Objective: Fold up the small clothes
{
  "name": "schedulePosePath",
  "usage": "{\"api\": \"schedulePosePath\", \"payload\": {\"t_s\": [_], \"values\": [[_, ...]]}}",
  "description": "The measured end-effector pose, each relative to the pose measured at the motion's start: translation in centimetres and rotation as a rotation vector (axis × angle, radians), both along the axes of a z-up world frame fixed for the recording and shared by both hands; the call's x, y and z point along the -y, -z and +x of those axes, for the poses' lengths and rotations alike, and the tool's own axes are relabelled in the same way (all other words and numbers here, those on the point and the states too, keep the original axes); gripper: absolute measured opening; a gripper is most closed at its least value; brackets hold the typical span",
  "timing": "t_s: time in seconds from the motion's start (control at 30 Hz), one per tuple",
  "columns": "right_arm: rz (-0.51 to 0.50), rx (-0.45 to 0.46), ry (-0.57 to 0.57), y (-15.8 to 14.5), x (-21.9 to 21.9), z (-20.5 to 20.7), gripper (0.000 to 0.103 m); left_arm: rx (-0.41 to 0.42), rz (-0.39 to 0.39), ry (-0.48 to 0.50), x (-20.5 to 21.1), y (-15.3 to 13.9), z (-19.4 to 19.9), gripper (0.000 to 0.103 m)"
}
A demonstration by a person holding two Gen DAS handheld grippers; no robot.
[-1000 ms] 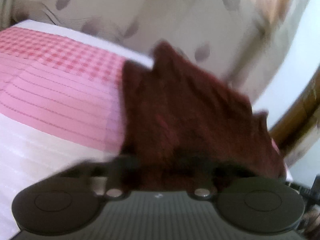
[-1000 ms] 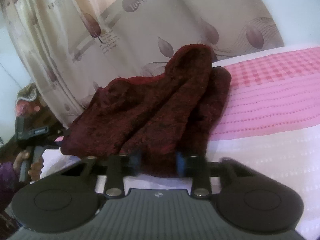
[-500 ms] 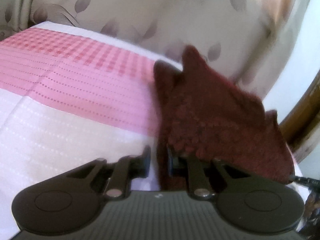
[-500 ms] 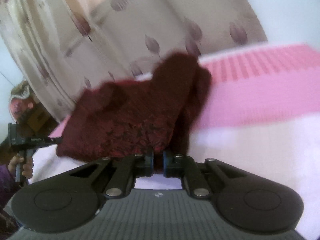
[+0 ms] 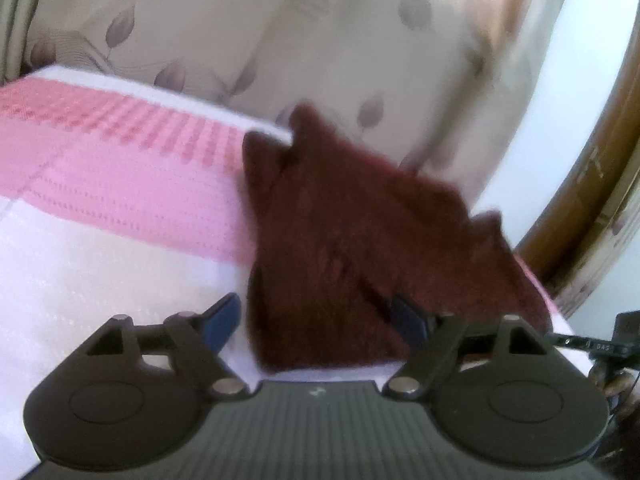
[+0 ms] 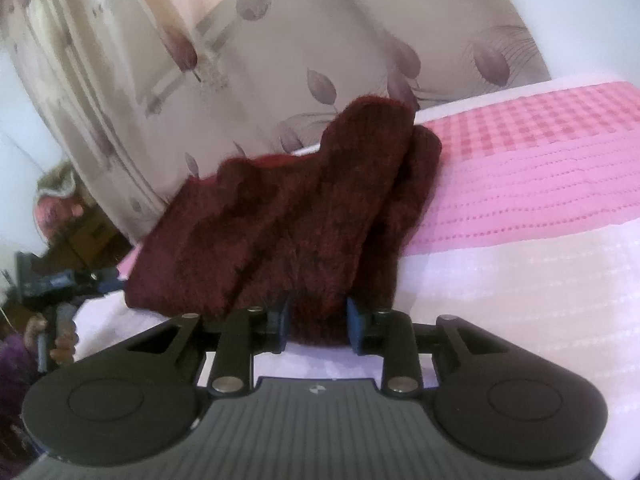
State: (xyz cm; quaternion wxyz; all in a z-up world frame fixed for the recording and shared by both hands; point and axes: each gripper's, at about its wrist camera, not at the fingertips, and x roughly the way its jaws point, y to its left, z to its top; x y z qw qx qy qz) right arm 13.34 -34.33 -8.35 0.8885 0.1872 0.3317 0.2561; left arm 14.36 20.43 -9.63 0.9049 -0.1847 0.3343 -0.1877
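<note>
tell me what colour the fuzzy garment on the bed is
Dark maroon, a deep red flecked with black. The garment shows sharpest in the right wrist view.

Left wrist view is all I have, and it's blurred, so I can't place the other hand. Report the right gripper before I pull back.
Observer: The right gripper has just been opening its jaws. The near edge of the dark red garment lies between its pads.
Operator: Tell me how the garment lies.
Observer: It lies in overlapping layers on the pink and white bedspread, and its far end reaches the bed's far edge.
Operator: Check what's left of it.
Observer: A hand grips a dark handle there, beyond the bed's edge.
</note>
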Motion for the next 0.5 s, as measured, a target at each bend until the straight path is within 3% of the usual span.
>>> {"api": "schedulePosePath", "payload": {"t_s": [0.03, 0.07, 0.1, 0.13, 0.37, 0.5], "values": [[-0.014, -0.003, -0.004, 0.0, -0.3, 0.0, 0.034, -0.033, 0.005, 0.018, 0.2, 0.4, 0.5, 0.052], [-0.029, -0.005, -0.005, 0.0, -0.6, 0.1, 0.03, -0.052, 0.028, 0.035, 0.6, 0.7, 0.9, 0.038], [-0.035, -0.001, 0.003, -0.1, -0.6, 0.1, 0.017, -0.041, 0.067, 0.04, 0.9, 0.7, 0.8, 0.035], [-0.033, 0.005, 0.014, -0.4, -0.6, 0.1, 0.016, -0.03, 0.082, 0.058, 1.0, 0.4, 0.8, 0.025], [-0.035, 0.064, 0.051, -4.0, 1.0, 0.3, 0.011, 0.001, 0.16, 0.057, -1.7, -0.8, 0.1, 0.009], [-0.044, -0.018, 0.034, -2.4, 1.5, 0.7, 0.011, -0.031, 0.139, -0.037, -5.0, 0.4, -1.1, 0.008]]}}
